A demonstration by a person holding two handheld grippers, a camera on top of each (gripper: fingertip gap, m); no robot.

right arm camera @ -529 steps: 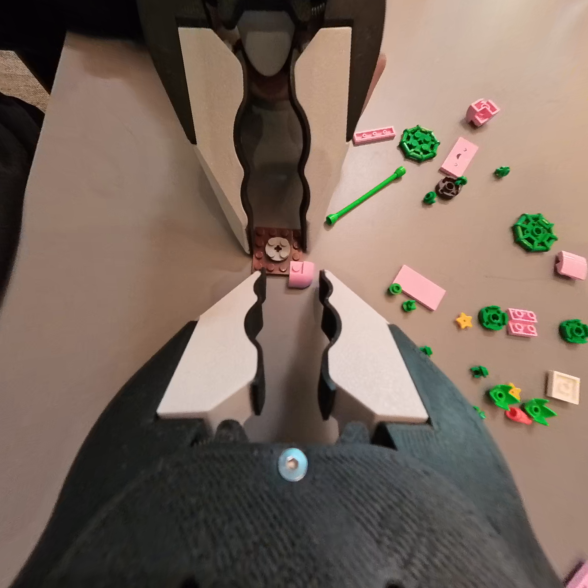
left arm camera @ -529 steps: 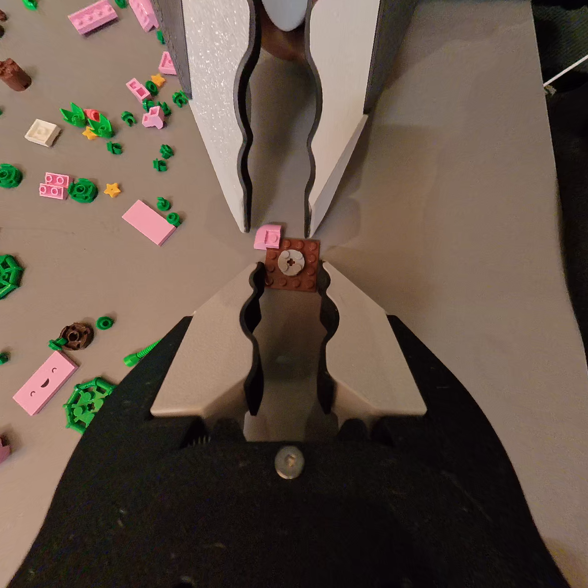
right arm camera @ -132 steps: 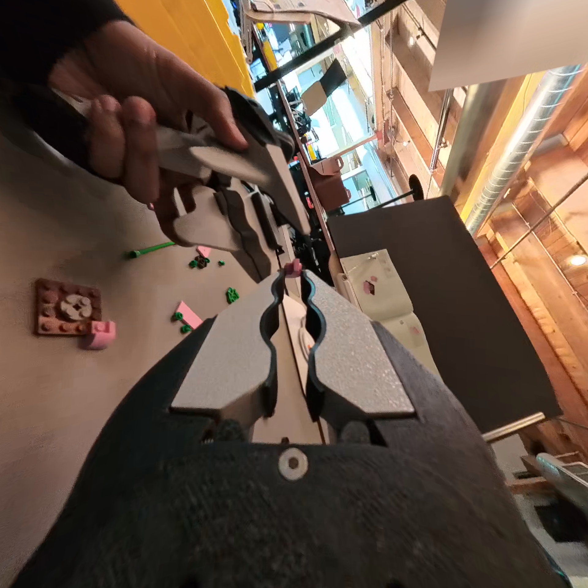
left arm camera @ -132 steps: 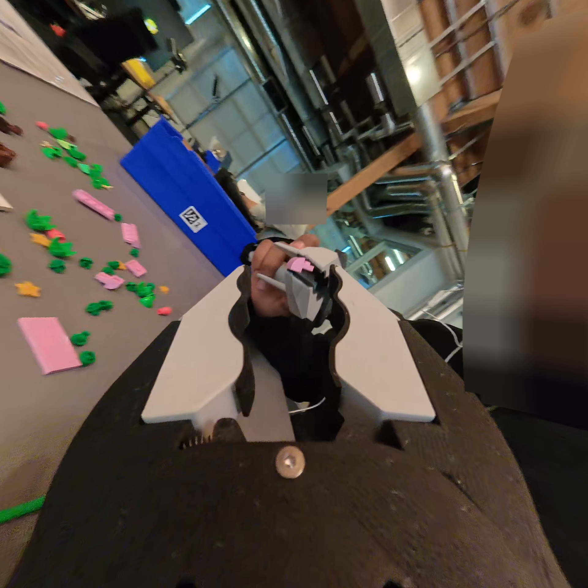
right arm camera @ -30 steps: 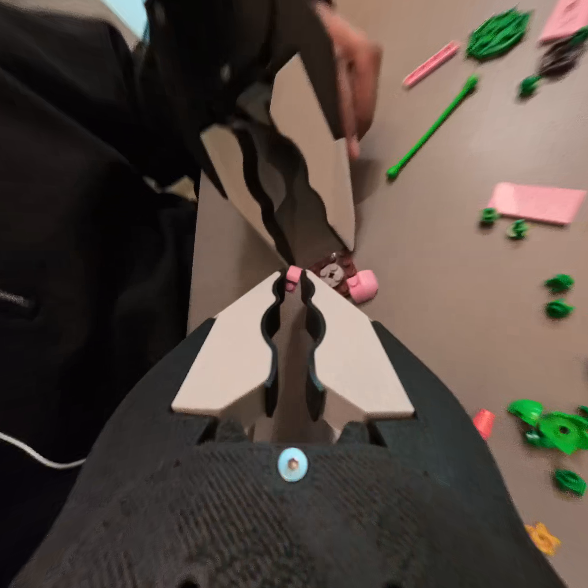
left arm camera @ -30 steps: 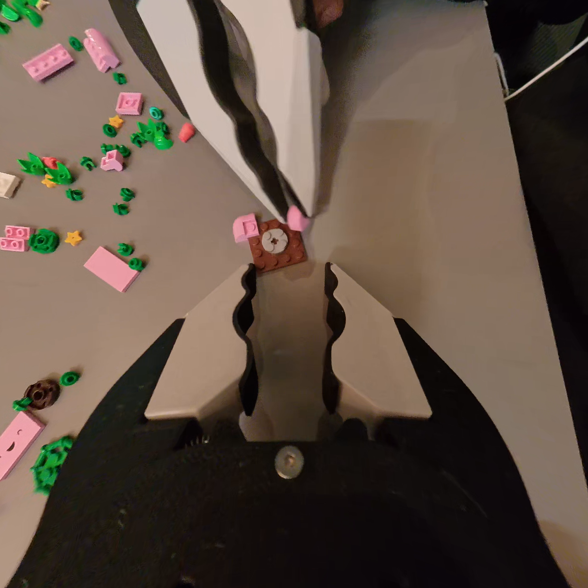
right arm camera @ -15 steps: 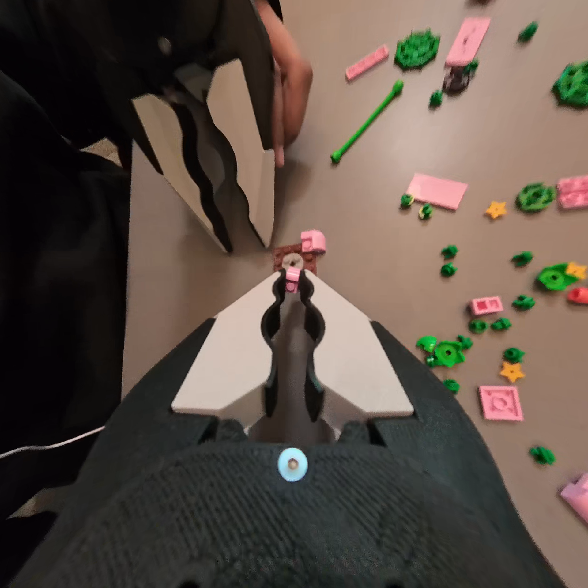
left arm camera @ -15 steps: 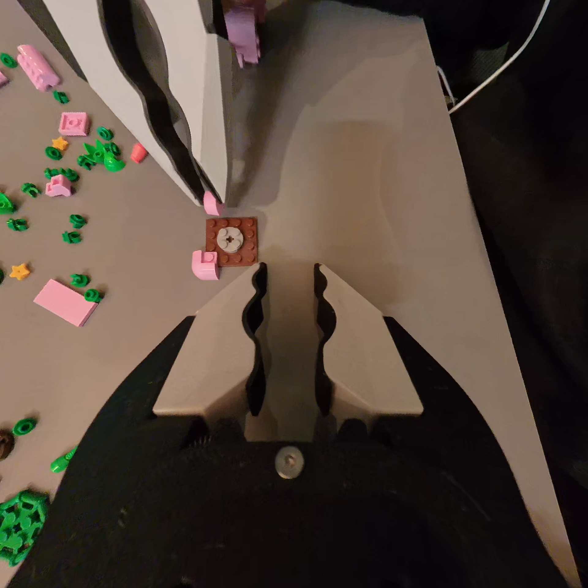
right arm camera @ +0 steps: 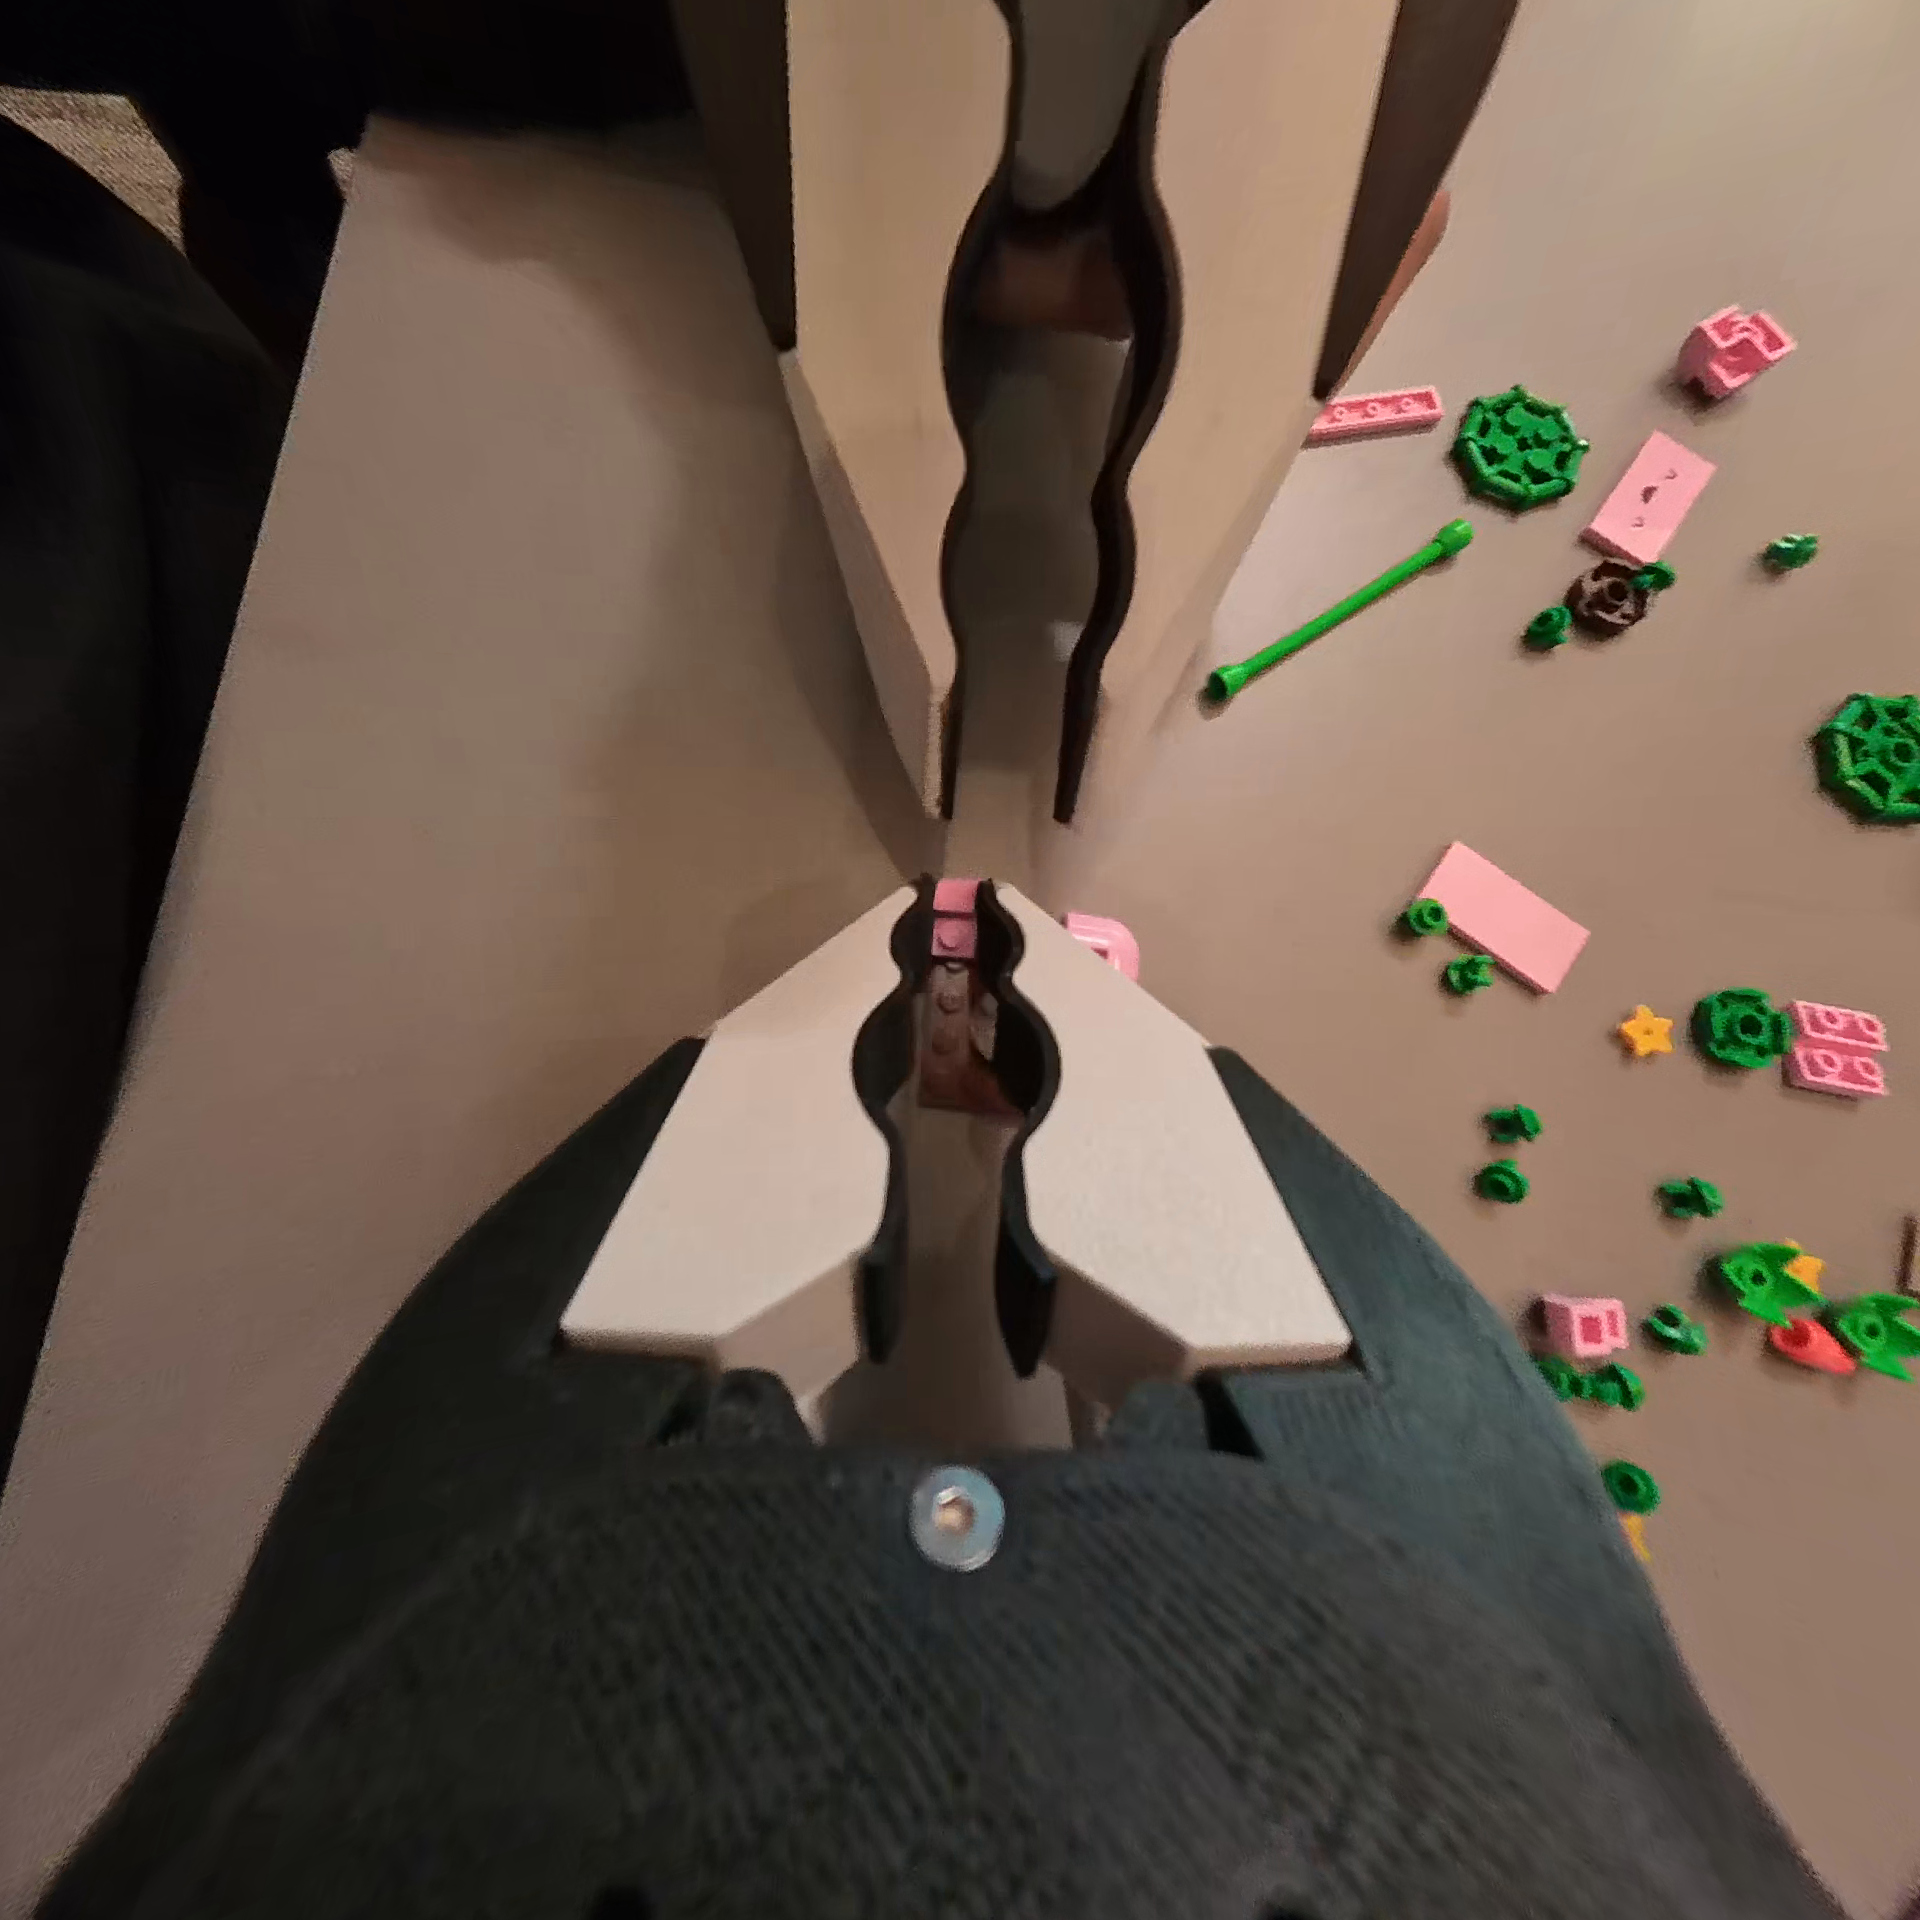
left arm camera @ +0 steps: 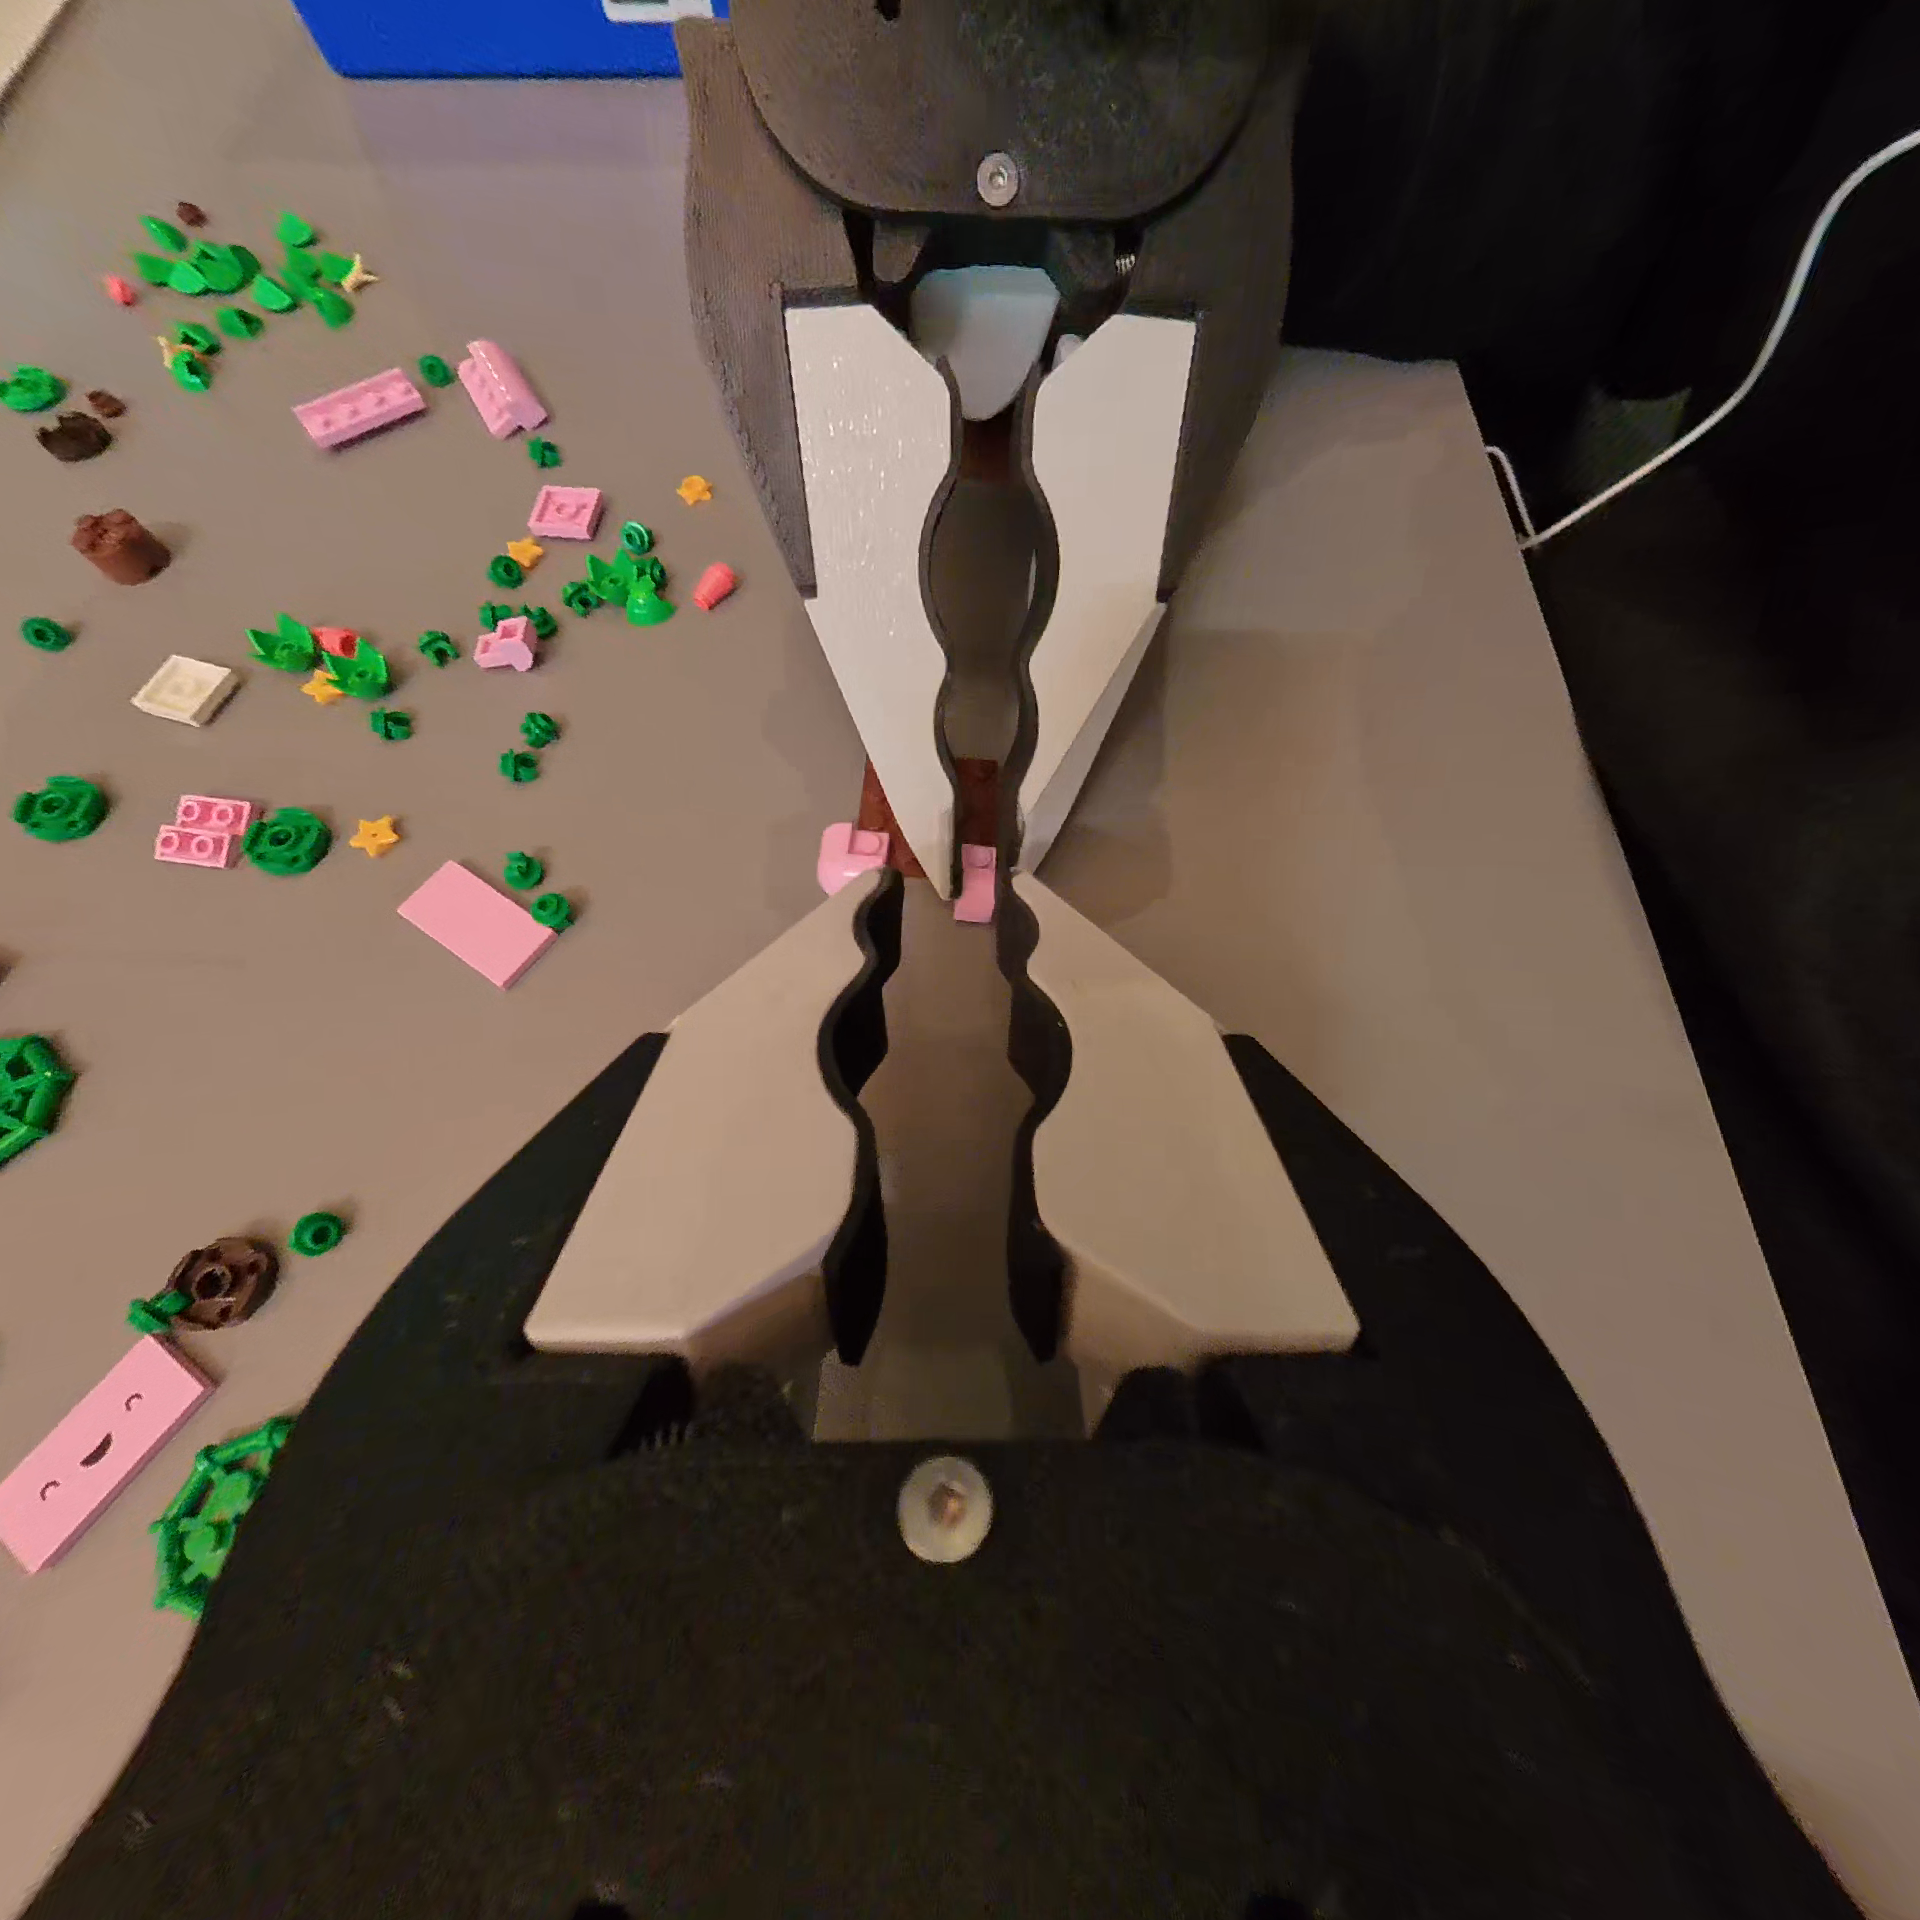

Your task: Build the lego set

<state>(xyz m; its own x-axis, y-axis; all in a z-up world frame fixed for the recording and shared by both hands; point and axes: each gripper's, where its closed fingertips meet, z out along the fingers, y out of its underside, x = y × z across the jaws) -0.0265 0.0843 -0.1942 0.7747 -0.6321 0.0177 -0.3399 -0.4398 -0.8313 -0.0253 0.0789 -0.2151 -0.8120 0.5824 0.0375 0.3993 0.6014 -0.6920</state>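
Observation:
A brown square plate (left arm camera: 978, 798) lies on the grey table, mostly hidden under the right gripper's fingers. It also shows between those fingers in the right wrist view (right arm camera: 948, 1049). My right gripper (right arm camera: 954, 896) is shut on a small pink brick (right arm camera: 953, 923) and holds it low over the plate's edge. In the left wrist view the right gripper (left arm camera: 975, 883) points toward me with that brick (left arm camera: 975, 891) at its tips. A pink curved brick (left arm camera: 847, 857) sits against the plate's corner. My left gripper (left arm camera: 948, 899) is open and empty, its tips just short of the plate.
Loose pieces lie to the left: a pink tile (left arm camera: 476, 923), a pink tile with a printed face (left arm camera: 99, 1449), a brown round piece (left arm camera: 221, 1268), green leaves and studs. A green bar (right arm camera: 1340, 608) lies nearby. The table edge and a white cable (left arm camera: 1766, 343) are on the right. Only a small space, under 4 cm, lies between the two pairs of fingers. My left gripper's tips are some 9 centimeters from the green bar (right arm camera: 1340, 608).
The right gripper, shut on the small pink brick throughout, has swung round to face the left gripper head-on and lowered the brick onto the plate's edge. The left gripper has closed in on the plate.

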